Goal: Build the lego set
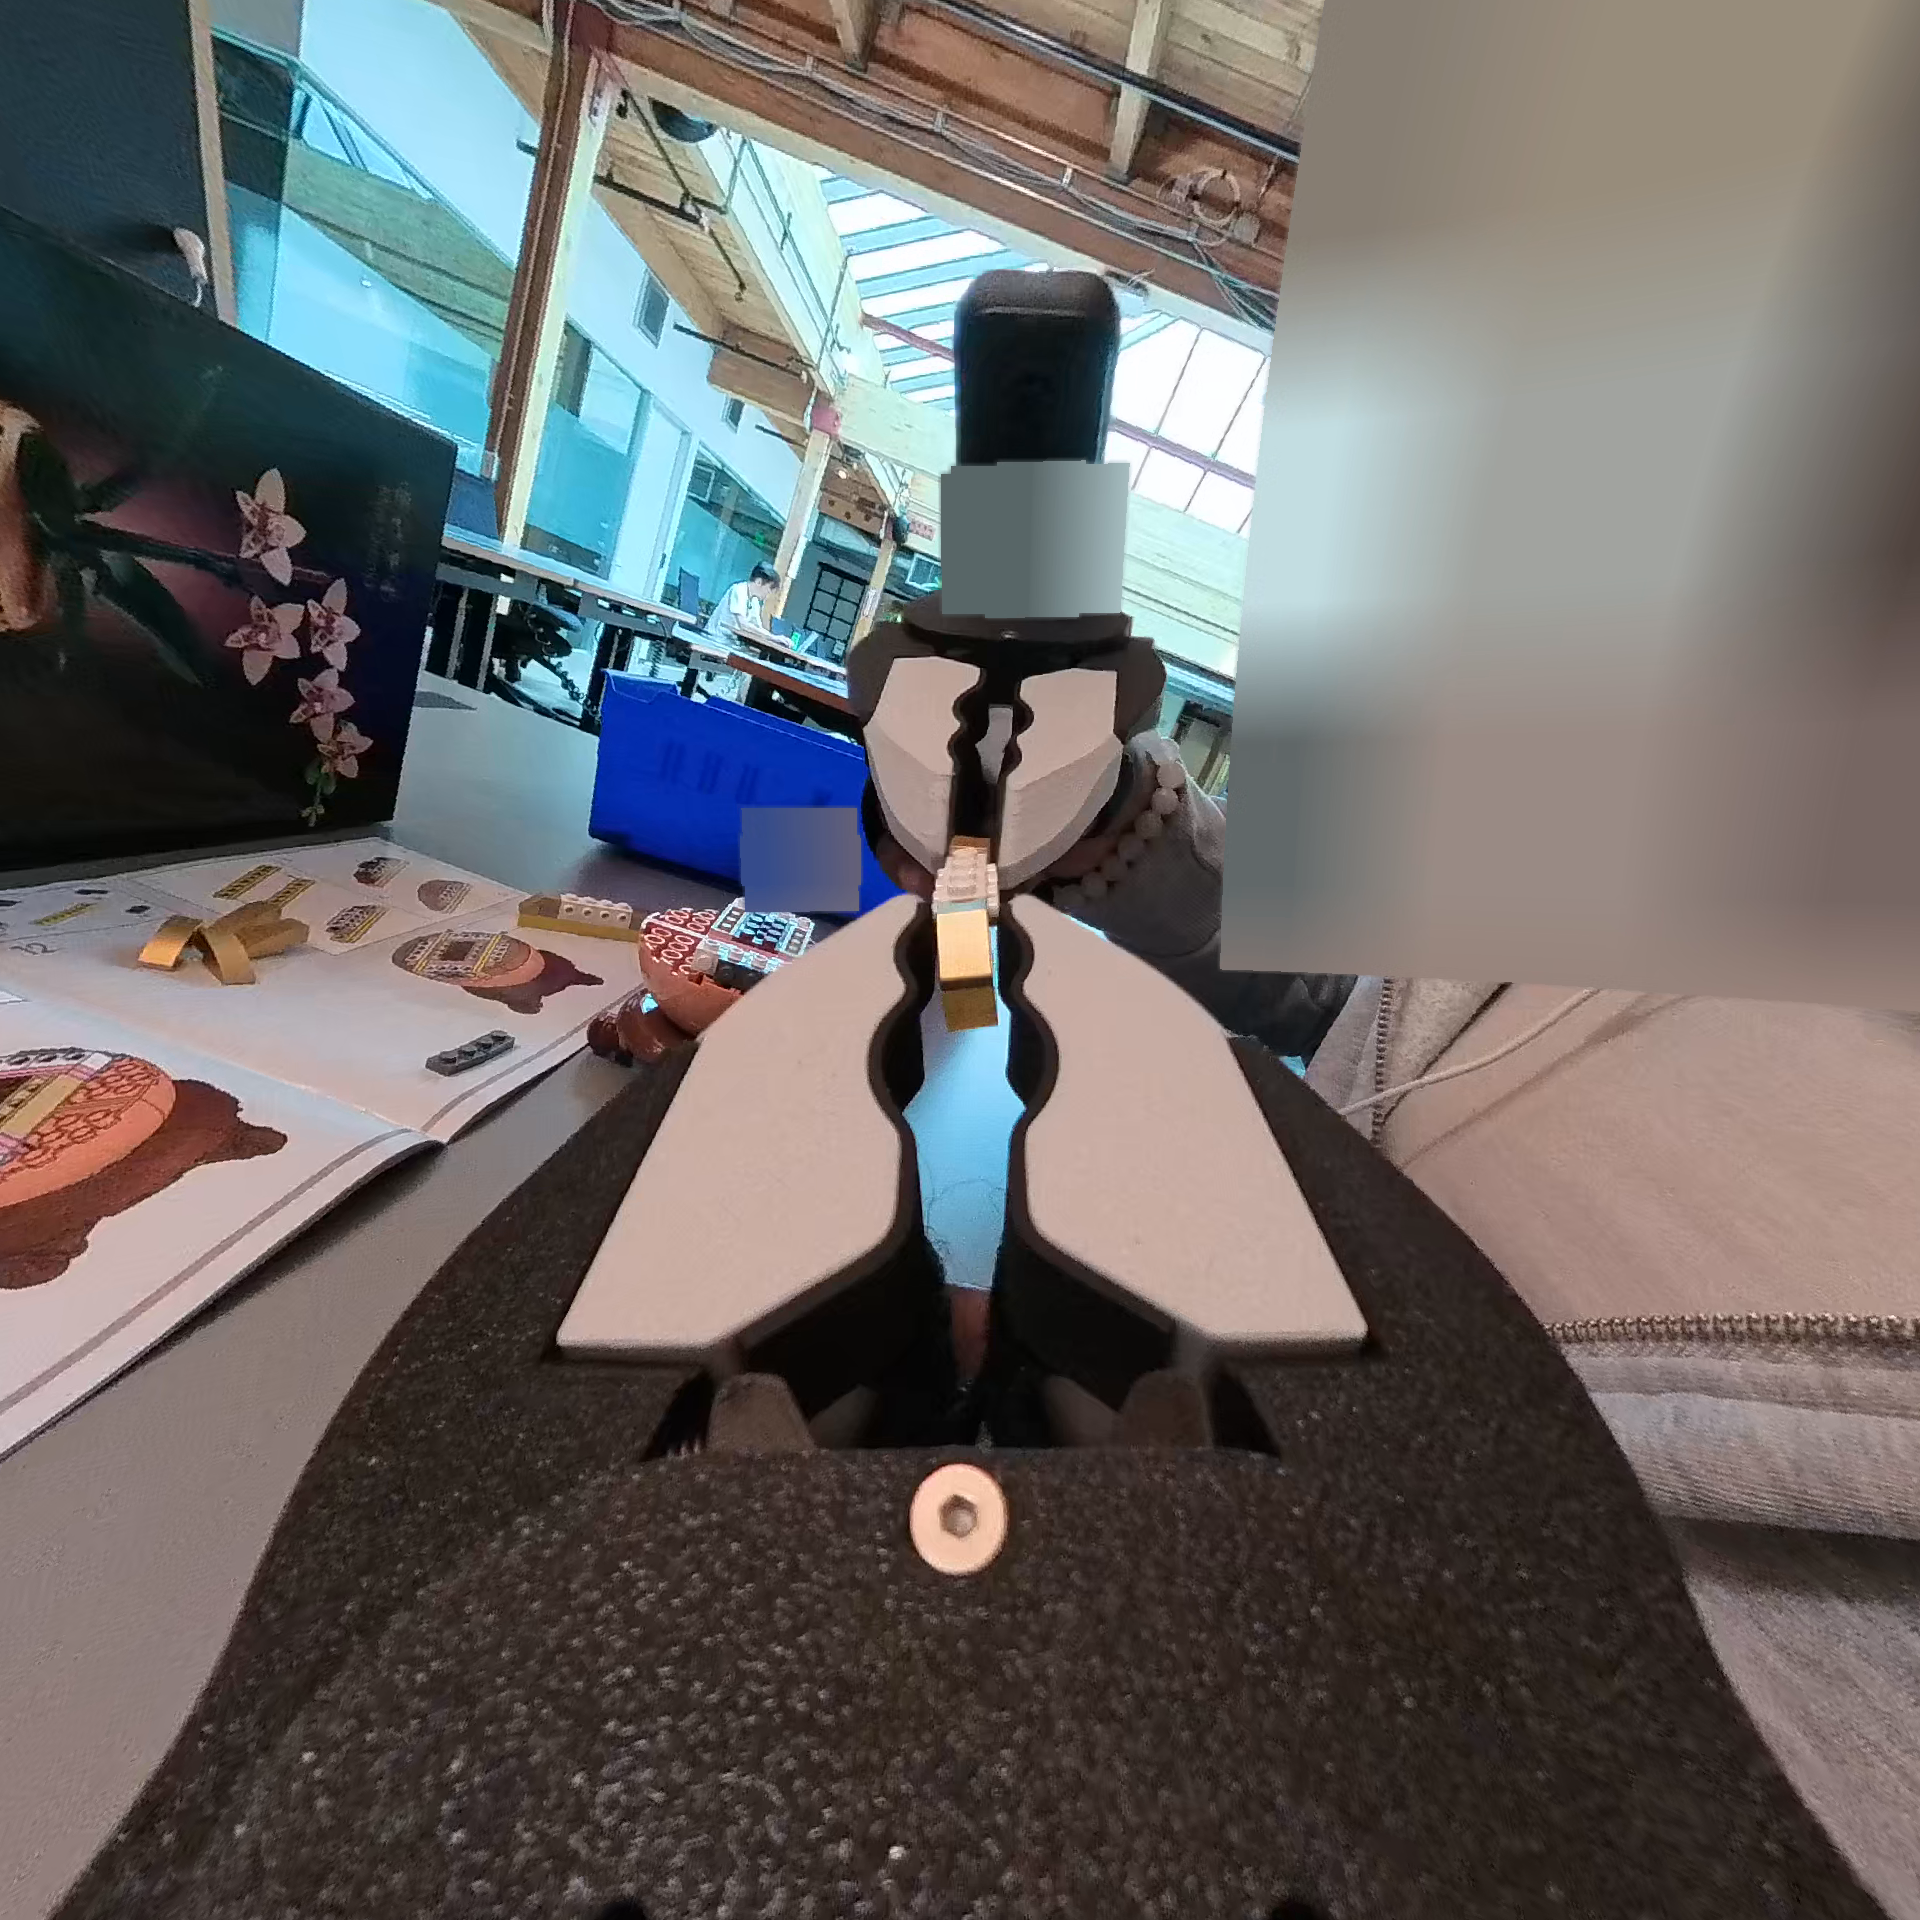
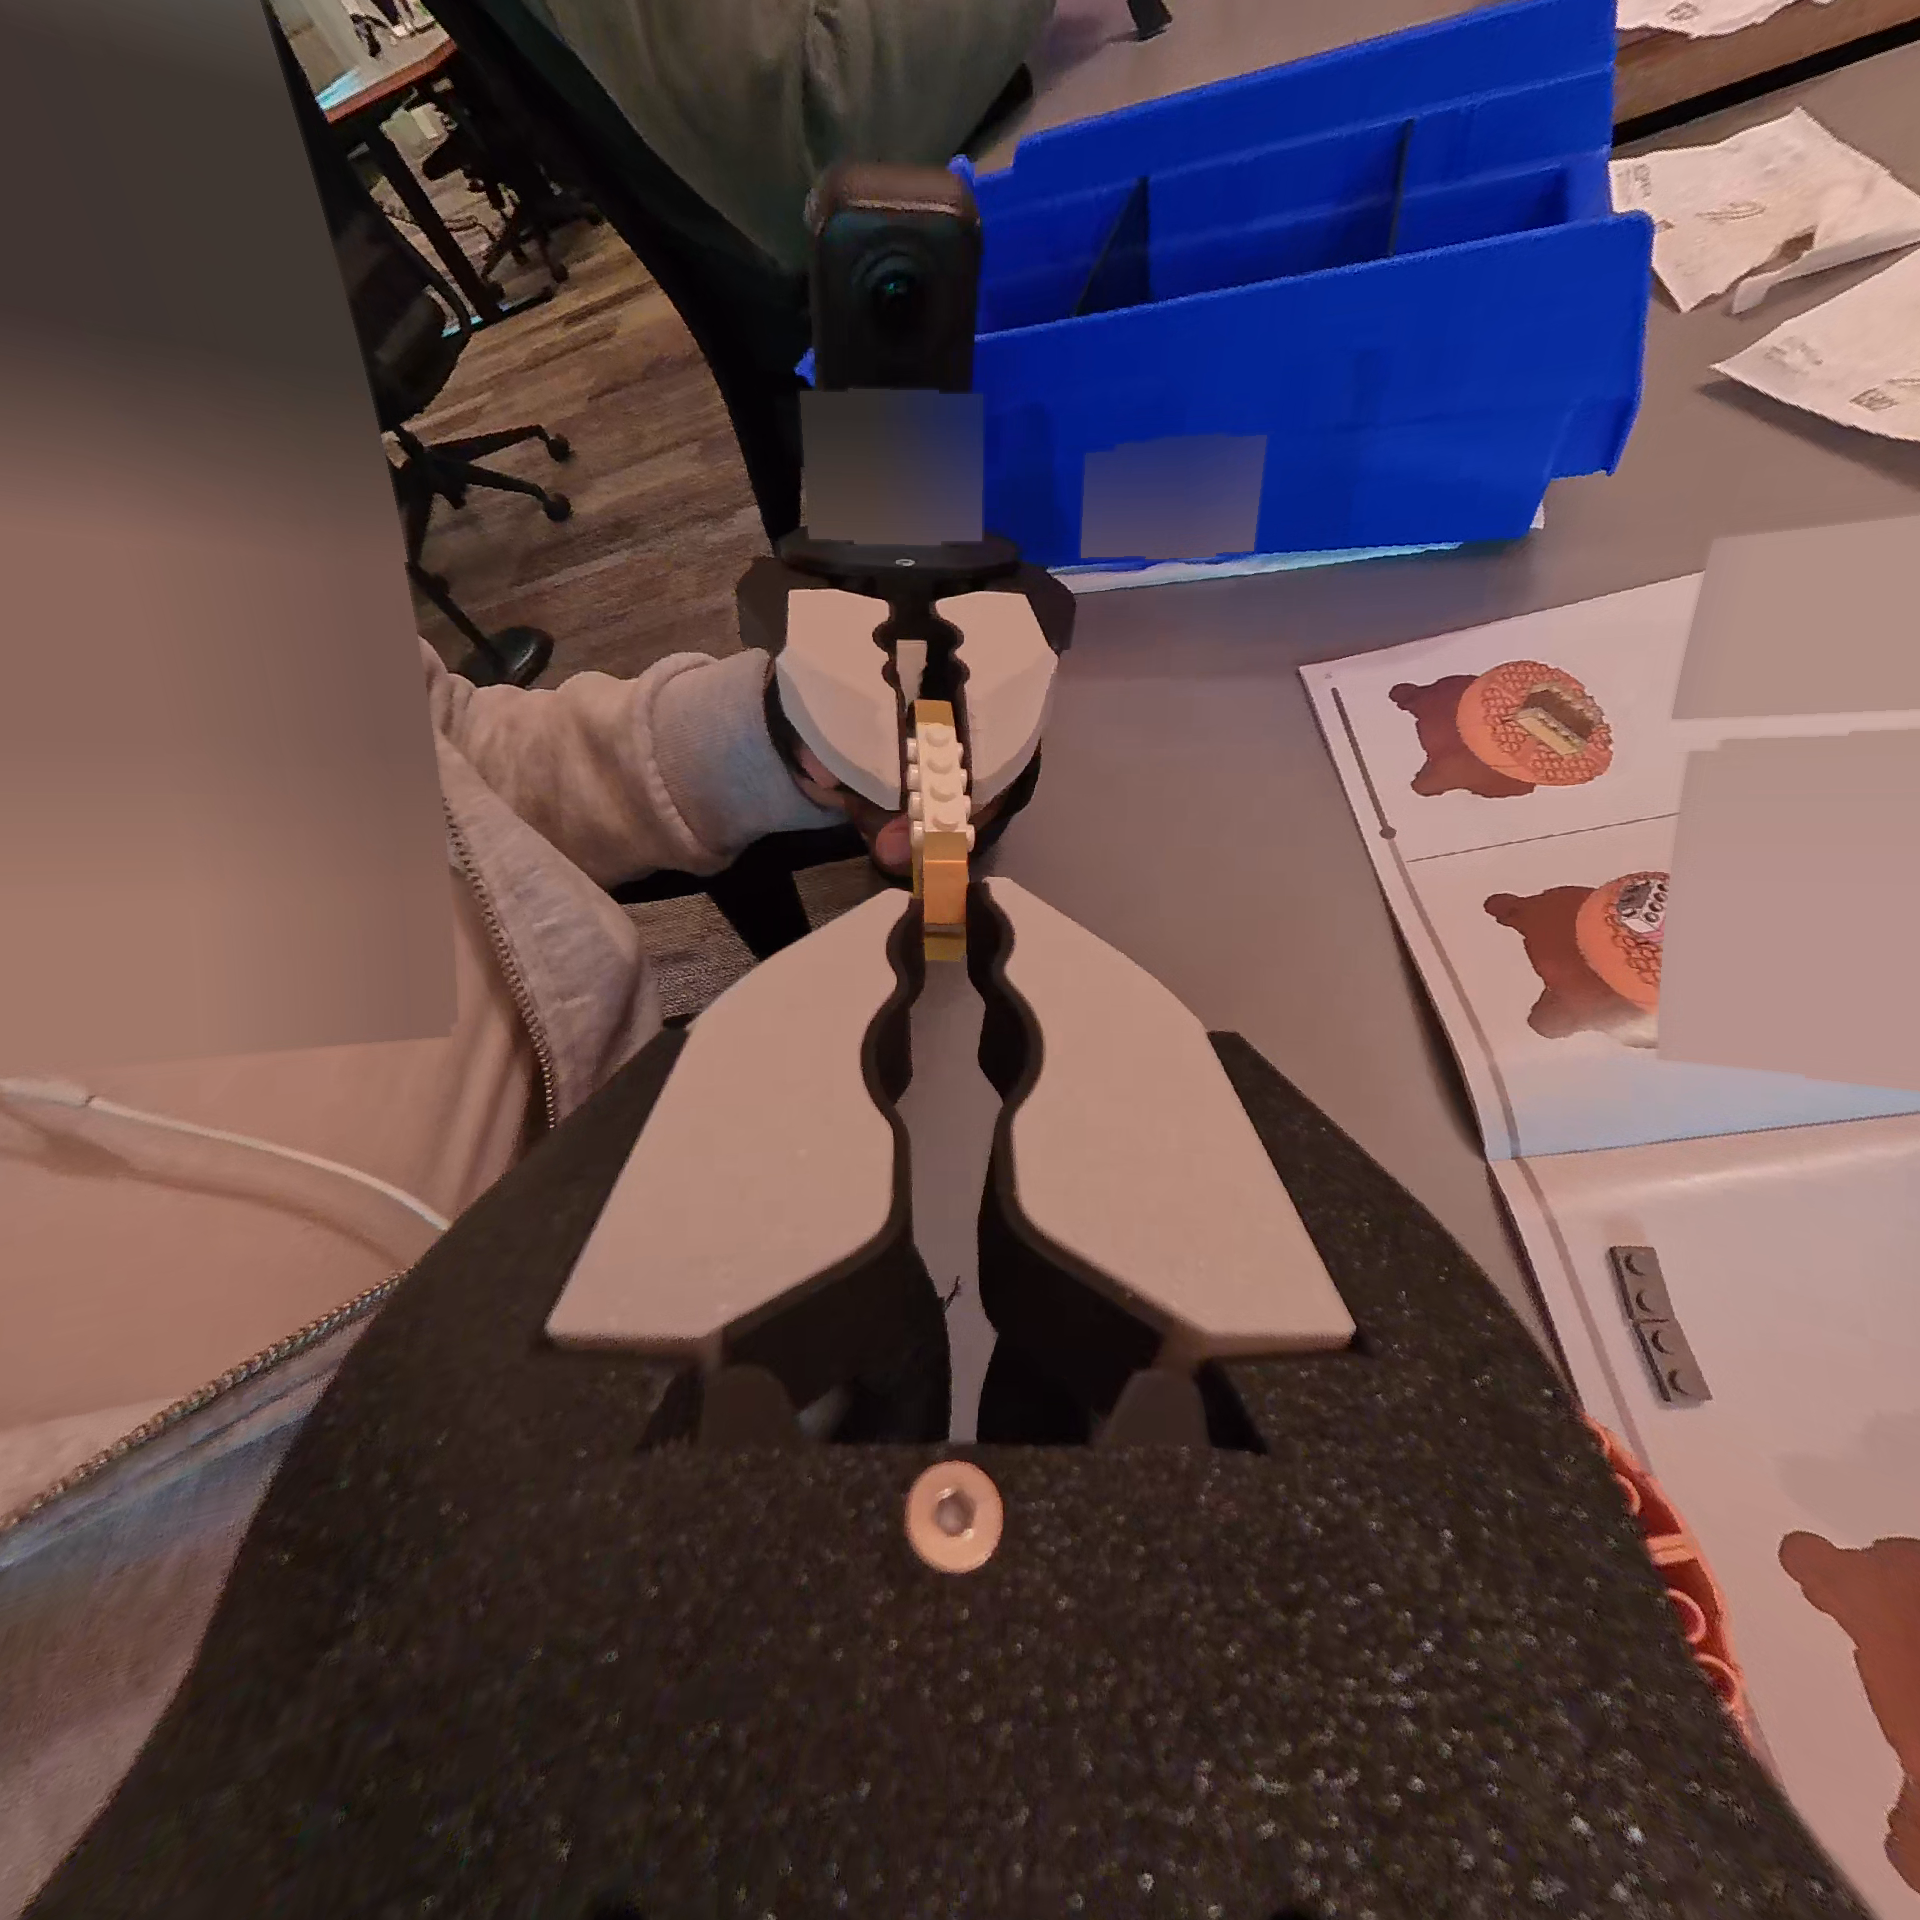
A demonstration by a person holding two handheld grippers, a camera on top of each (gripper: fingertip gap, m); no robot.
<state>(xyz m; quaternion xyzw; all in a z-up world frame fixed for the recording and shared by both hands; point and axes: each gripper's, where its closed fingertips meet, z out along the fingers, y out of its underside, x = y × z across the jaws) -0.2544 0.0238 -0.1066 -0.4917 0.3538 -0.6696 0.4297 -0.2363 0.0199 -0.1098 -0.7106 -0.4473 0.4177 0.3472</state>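
Note:
A small assembly, a white studded brick with shiny gold pieces at its ends (image 1: 966, 961), hangs in the air between my two grippers, which face each other tip to tip. My left gripper (image 1: 961, 925) is shut on its near gold end. My right gripper (image 1: 979, 862) faces the camera and grips the far end. In the right wrist view my right gripper (image 2: 940, 906) is shut on a gold end of the assembly (image 2: 938, 790), and my left gripper (image 2: 935, 821) holds the other end. A round orange-and-white partial model (image 1: 717, 945) sits on the table behind.
An open instruction booklet (image 1: 312, 1049) lies on the grey table with loose gold pieces (image 1: 223, 940), a gold-and-white brick (image 1: 582, 912) and a dark grey plate (image 1: 470, 1049) (image 2: 1659, 1325). A blue bin (image 2: 1351, 364) stands behind. The dark set box (image 1: 187, 623) stands at left. My two grippers' fingertips are within a few centimetres of each other.

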